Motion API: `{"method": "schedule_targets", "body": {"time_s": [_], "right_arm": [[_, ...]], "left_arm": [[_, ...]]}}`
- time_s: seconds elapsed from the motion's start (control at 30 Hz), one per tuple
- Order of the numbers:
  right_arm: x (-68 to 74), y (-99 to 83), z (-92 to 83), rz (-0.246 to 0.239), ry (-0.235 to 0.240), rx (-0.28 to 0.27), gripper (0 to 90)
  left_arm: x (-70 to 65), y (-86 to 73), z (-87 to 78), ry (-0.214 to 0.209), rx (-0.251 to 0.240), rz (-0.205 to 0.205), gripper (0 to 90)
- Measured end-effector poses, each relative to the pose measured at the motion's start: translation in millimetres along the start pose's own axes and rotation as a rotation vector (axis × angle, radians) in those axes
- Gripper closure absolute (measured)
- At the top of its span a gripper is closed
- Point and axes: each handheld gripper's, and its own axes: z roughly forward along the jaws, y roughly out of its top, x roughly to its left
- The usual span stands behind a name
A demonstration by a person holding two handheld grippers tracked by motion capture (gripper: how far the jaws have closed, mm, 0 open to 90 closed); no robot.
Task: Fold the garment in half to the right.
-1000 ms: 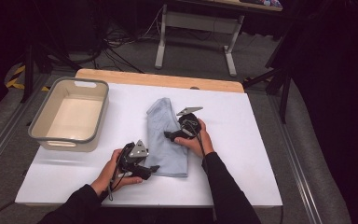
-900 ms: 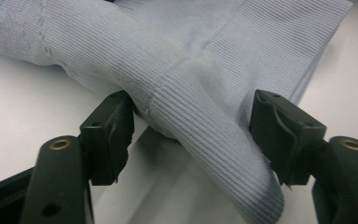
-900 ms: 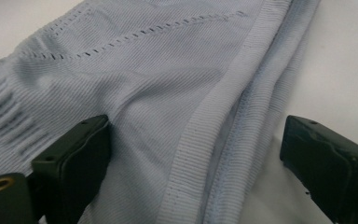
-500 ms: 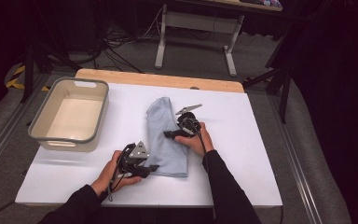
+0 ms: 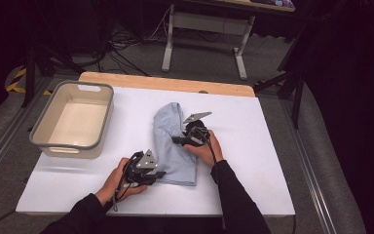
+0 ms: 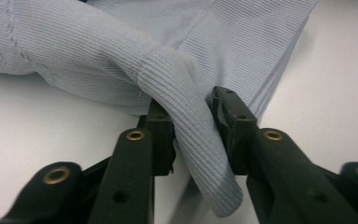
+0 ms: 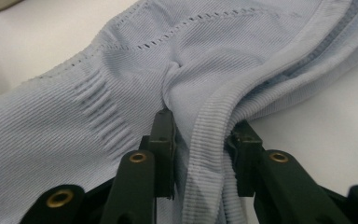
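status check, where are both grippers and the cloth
Left gripper and right gripper just closing, each pinching a fold of the light blue garment. Nothing in the way.

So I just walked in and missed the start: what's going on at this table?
A person holds a gripper in each hand and works on a light blue garment lying on the white table. The left gripper and the right gripper have just been closing, each with a ribbed edge between its fingers. A beige bin sits at the left.
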Motion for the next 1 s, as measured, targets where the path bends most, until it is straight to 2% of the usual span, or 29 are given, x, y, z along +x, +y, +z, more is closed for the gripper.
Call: {"method": "schedule_targets", "body": {"time_s": [0.1, 0.27, 0.47, 1.0], "right_arm": [[3.1, -4.4, -5.0, -0.008, -0.015, -0.041, 69.4], [9.1, -8.9, -12.3, -0.026, -0.051, -0.083, 69.7], [14.6, -11.2, -22.0, -0.047, -0.074, -0.13, 70.0], [23.9, -8.5, -36.2, -0.072, -0.097, -0.182, 69.9]], "left_arm": [[-2.4, 0.7, -0.9, 0.015, 0.006, 0.029, 74.8], [-1.9, 0.4, -1.2, 0.014, -0.004, 0.018, 76.3], [-4.6, 0.7, -4.2, 0.028, -0.001, 0.055, 78.7], [-3.2, 0.1, -13.5, 0.03, -0.037, 0.076, 80.4]]}}
